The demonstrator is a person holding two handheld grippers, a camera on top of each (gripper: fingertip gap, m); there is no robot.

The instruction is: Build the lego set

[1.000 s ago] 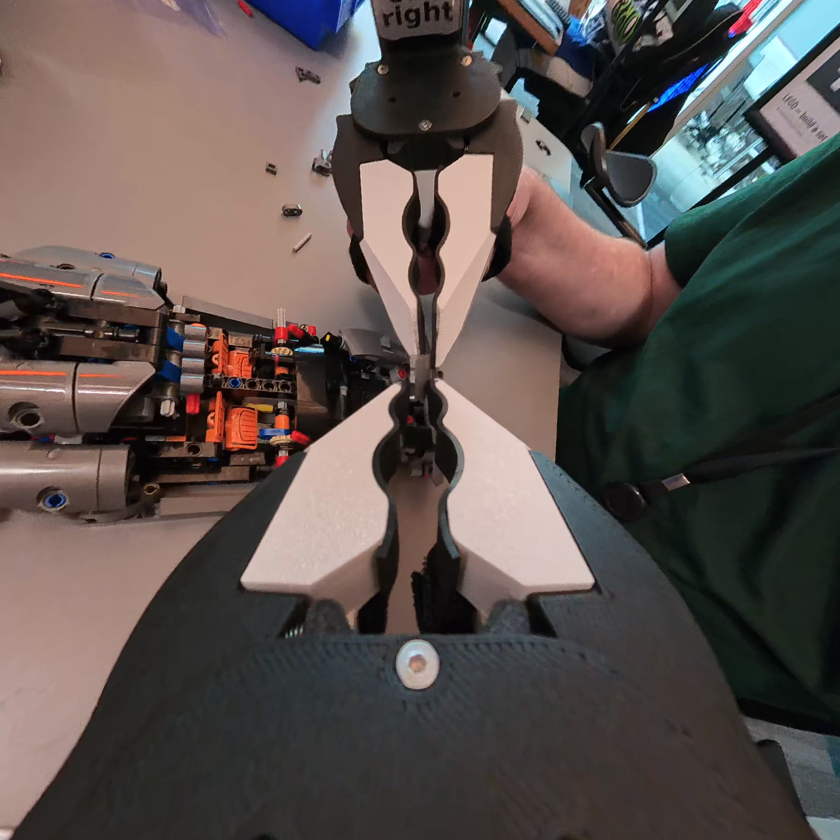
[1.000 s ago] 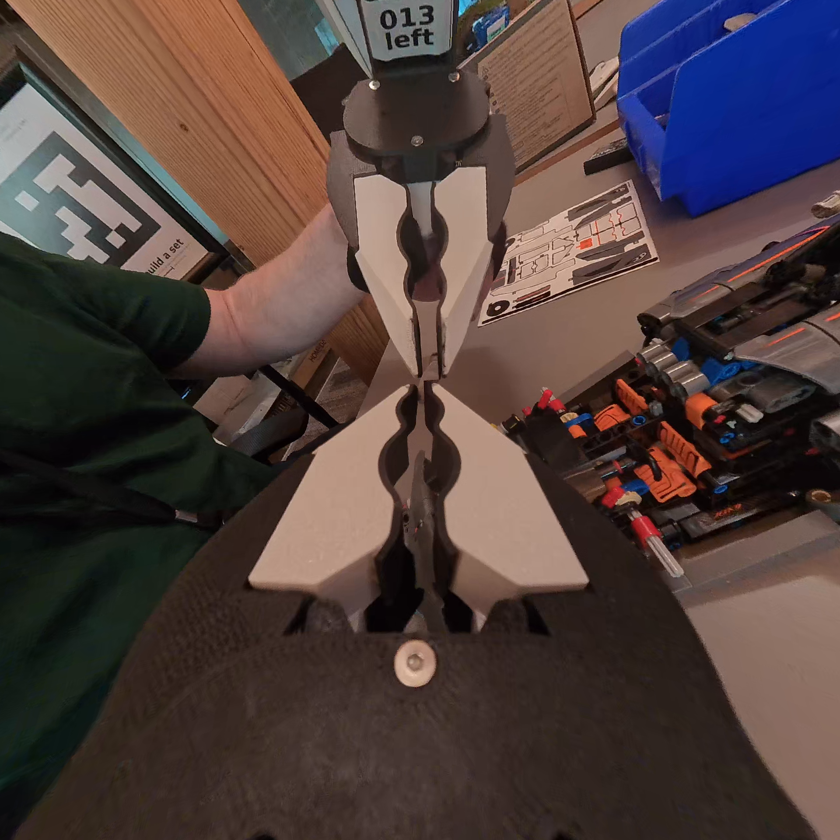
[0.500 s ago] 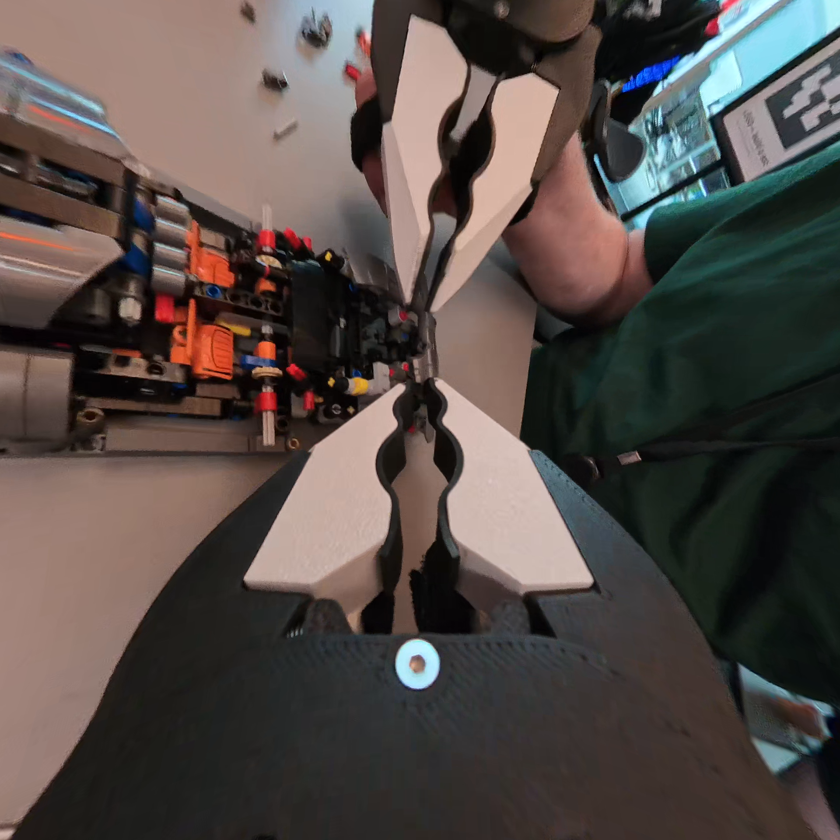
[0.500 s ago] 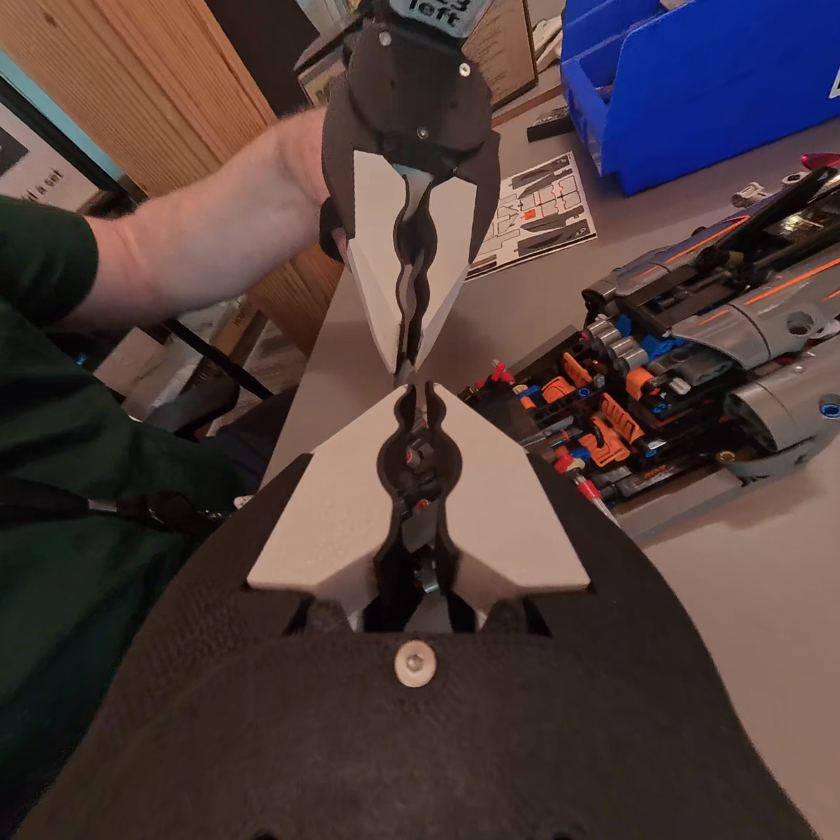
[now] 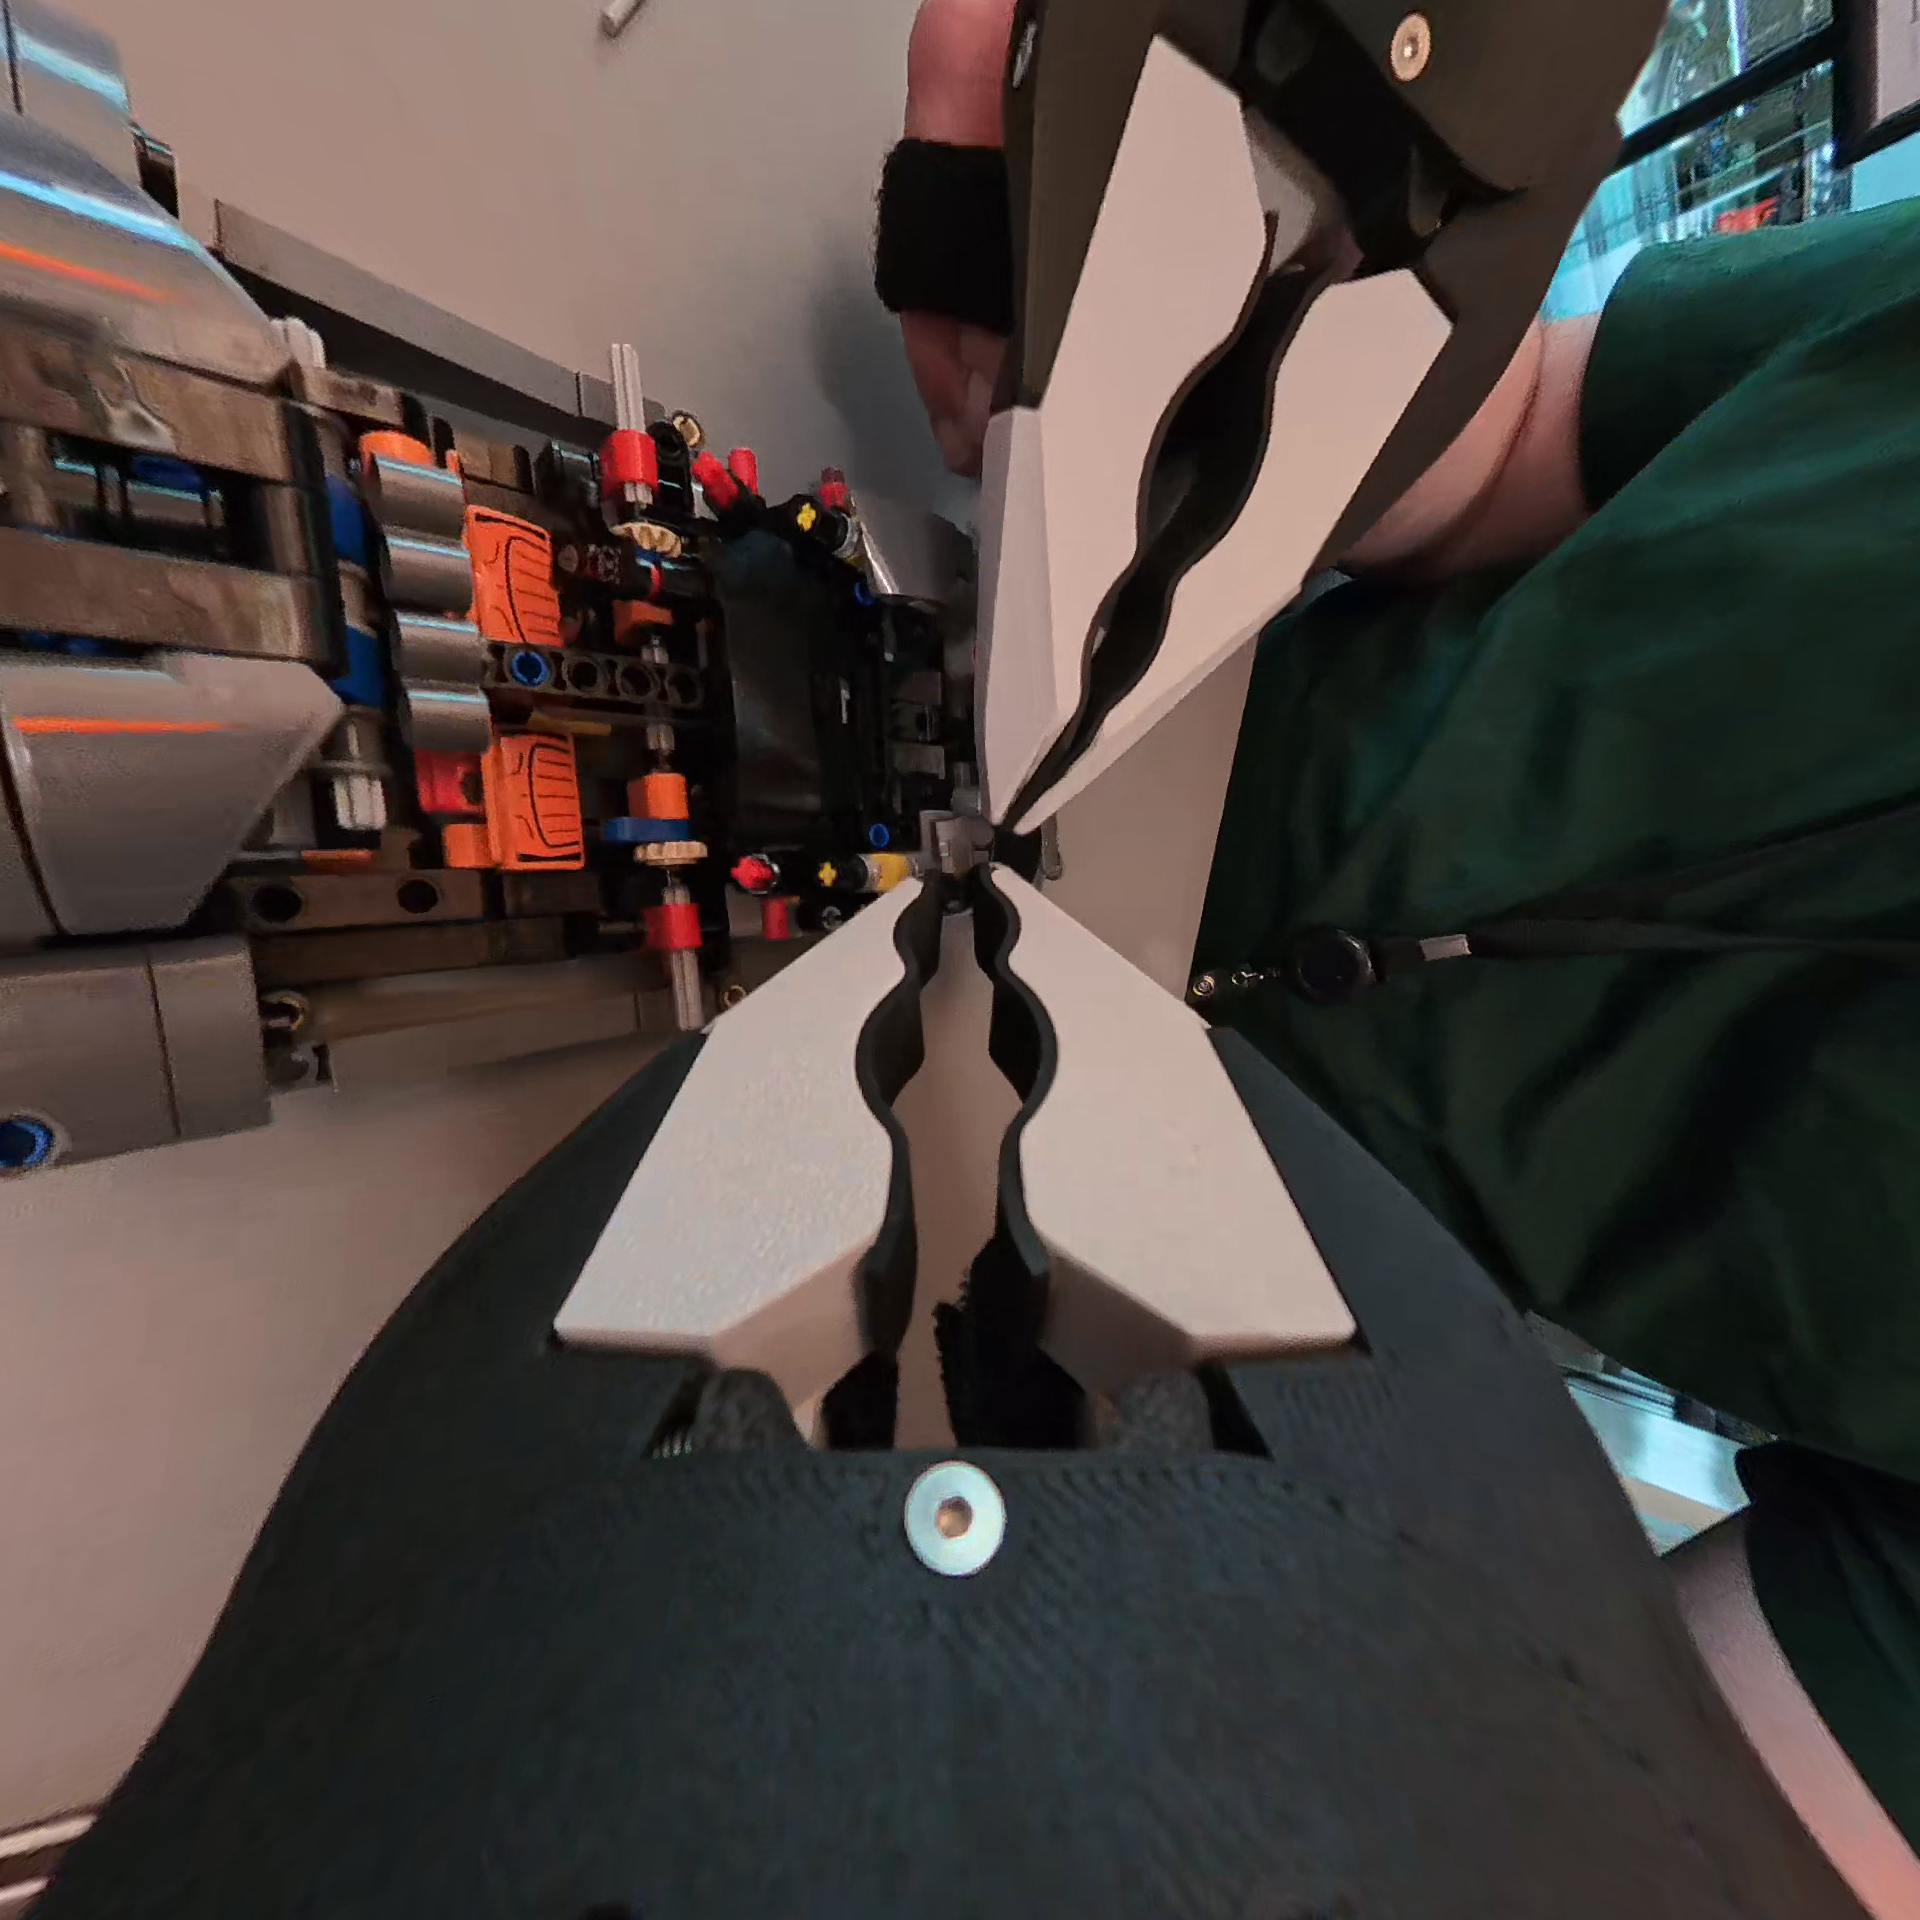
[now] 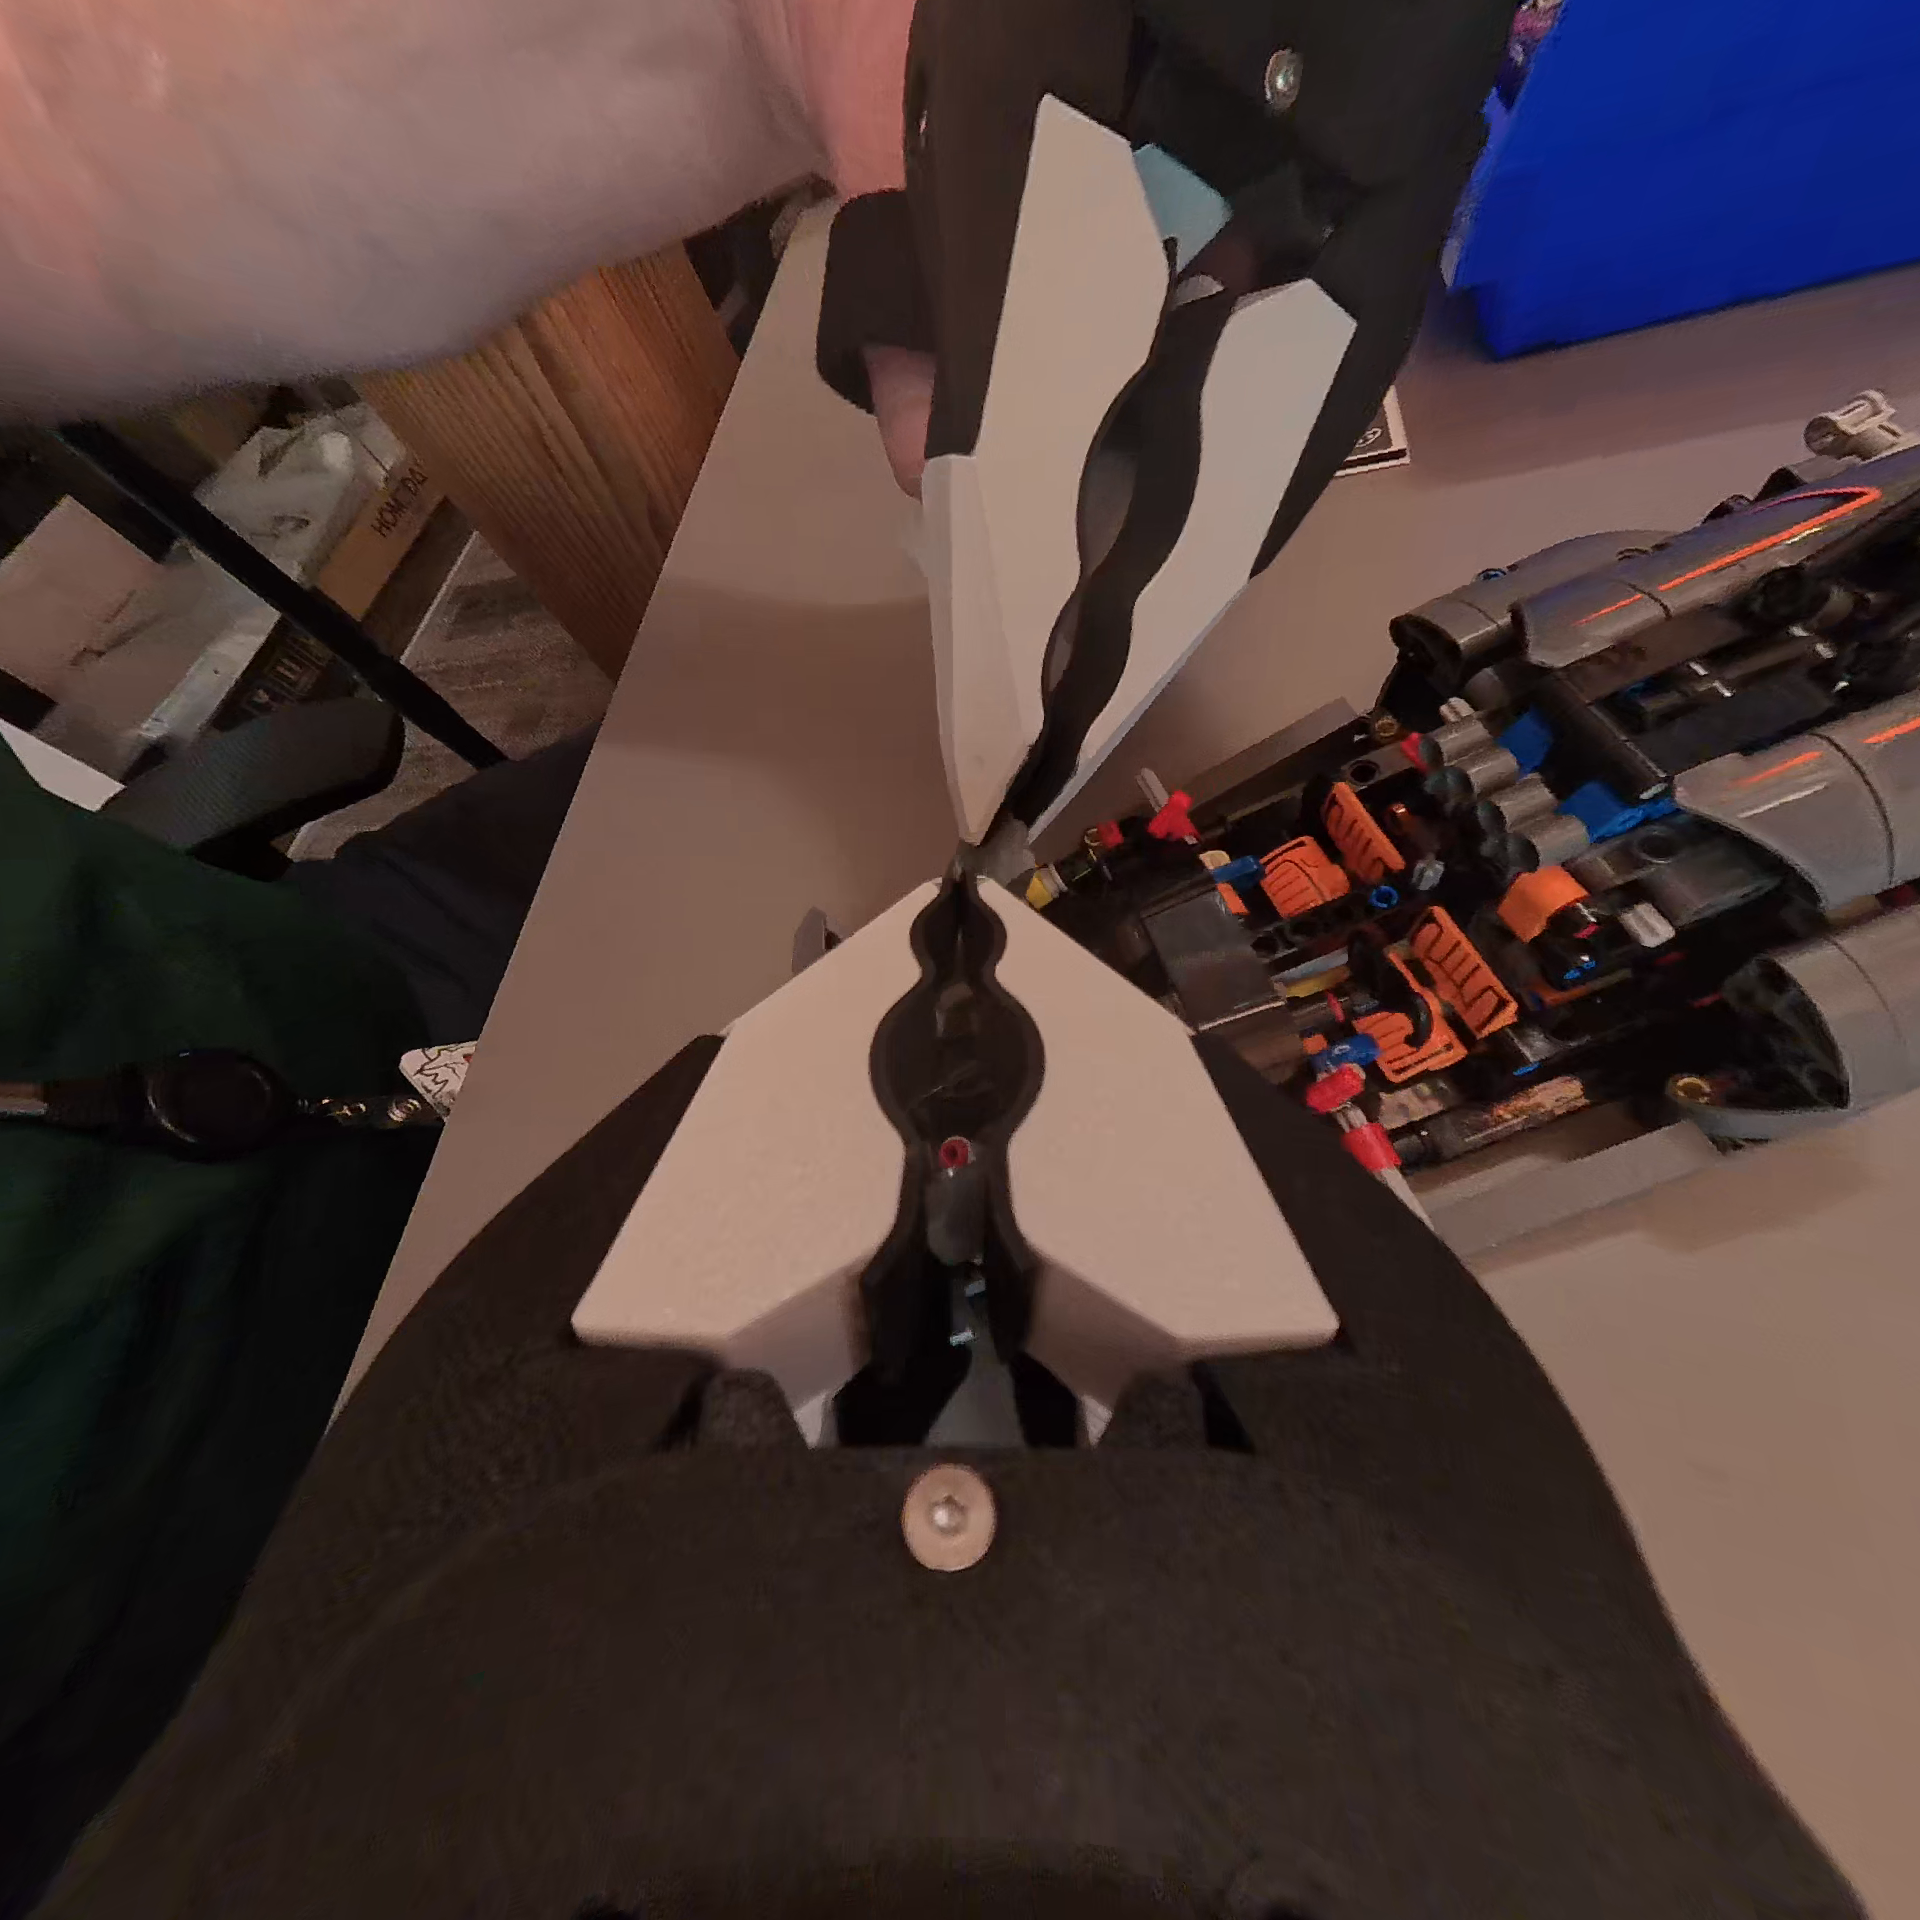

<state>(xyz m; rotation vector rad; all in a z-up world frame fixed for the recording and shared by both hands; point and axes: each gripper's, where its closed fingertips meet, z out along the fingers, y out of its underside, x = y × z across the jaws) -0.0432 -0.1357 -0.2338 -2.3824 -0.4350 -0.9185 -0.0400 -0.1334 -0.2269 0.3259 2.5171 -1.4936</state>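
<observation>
A partly built lego car (image 5: pixel 582 675) of grey, black and orange parts lies on the grey table (image 5: pixel 520 208). It also shows in the right wrist view (image 6: pixel 1455 935). My left gripper (image 5: pixel 956 883) and my right gripper (image 5: pixel 1008 826) meet tip to tip at the car's near end. A small grey lego piece (image 5: pixel 951 836) sits pinched between their tips. In the right wrist view the right gripper (image 6: pixel 966 894) is shut below. The left gripper (image 6: pixel 992 826) is shut above on the grey piece (image 6: pixel 1006 850). Car parts show through the gap between the right gripper's fingers.
A blue bin (image 6: pixel 1714 156) stands at the back of the table, with a printed sheet (image 6: pixel 1377 436) in front of it. A loose grey part (image 6: pixel 1860 426) lies near the car. The table edge runs just beside the grippers, with the person's green shirt (image 5: pixel 1662 831) beyond it. The grippers are tip to tip, or close to it.
Both grippers have come down, still tip to tip, from above the table to the car's near end. The car now looks much closer in both views.
</observation>
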